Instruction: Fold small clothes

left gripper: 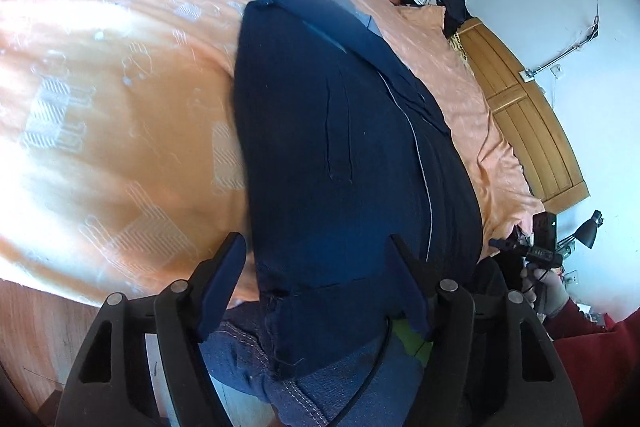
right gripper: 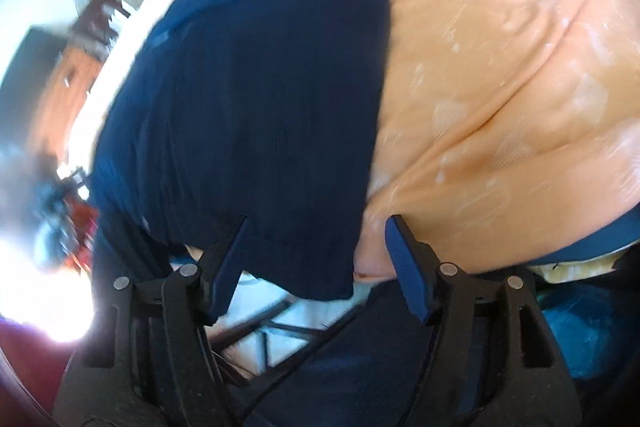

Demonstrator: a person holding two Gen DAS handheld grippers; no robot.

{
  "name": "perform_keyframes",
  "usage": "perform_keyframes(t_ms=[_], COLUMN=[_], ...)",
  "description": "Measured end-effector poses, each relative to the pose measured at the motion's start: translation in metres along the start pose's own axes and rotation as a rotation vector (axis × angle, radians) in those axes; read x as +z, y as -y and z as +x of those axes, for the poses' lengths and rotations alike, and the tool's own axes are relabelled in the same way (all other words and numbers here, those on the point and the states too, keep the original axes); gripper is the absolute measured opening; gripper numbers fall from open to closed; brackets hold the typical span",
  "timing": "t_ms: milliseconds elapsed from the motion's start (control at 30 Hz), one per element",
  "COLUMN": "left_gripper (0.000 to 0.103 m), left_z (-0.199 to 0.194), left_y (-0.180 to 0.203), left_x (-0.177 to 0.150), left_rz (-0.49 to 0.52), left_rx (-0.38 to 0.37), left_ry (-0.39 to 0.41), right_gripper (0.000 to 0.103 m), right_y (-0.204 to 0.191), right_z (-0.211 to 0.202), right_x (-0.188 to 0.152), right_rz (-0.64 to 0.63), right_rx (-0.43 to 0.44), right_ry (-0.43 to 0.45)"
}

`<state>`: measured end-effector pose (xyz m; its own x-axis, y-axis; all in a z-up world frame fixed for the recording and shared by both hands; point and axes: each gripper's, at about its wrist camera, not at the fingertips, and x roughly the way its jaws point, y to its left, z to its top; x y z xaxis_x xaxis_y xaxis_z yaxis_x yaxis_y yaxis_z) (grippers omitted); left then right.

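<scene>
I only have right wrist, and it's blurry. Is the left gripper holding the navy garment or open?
Observer: Open. The left gripper has its jaws spread wide, over the near end of the navy garment, gripping nothing.
Operator: Any detail on the cloth? Mine is a dark smear.
Observer: A thin pale line of piping runs along its length.
Operator: Where does the right gripper sit from the left view?
Observer: Only a hand in a red sleeve shows at the right edge, holding a dark device; its fingers are out of frame. Your own view shows the right gripper open too.
</scene>
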<state>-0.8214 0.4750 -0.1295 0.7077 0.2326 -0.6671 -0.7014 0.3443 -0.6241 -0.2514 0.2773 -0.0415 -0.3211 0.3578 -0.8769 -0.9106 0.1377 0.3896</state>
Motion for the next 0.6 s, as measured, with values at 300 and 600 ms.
perform_keyframes(t_ms=[300,600], left_gripper=[0.071,0.070], left_z=[0.007,0.009], left_y=[0.005,0.002], left_x=[0.003,0.005], left_rz=[0.022,0.016], left_rx=[-0.005,-0.036], left_ry=[-0.021,-0.019], right_gripper=[0.059,0.046], right_y=[-0.004,0.008], right_z=[0.013,0.032], right_x=[0.005,0.005], right_rz=[-0.004,0.082], right_rx=[-0.028,0.135], right_ry=[0.040,-0.017])
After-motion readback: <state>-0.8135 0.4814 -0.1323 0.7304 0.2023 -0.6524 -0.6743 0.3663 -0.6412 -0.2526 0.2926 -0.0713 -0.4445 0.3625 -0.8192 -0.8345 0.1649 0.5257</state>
